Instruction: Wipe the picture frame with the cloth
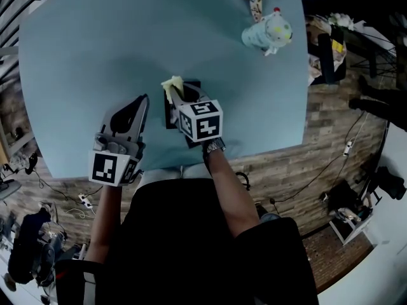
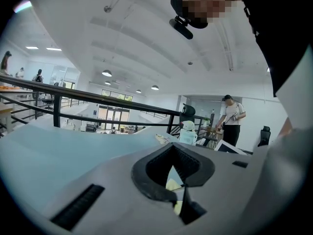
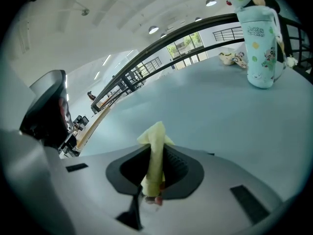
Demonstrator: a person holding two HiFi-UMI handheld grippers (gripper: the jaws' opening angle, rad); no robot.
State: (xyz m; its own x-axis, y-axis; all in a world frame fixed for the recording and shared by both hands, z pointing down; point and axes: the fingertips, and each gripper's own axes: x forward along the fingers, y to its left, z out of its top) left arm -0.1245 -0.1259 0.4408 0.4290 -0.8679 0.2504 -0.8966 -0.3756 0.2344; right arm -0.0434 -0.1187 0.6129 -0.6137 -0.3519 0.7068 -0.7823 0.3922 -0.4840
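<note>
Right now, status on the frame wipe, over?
Left gripper shut, empty, beside frame. Right gripper shut on cloth, over frame near table edge. Bottle far off, nothing in the way.

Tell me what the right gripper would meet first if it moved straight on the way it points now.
Probably nothing: beyond the right gripper and its cloth lies only the table. The cup stands off to the right.

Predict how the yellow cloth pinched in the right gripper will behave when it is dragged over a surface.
Probably floppy: the cloth bunches into a narrow fold between the right gripper's jaws. Likely light, as its free tip stands up unsupported.
</note>
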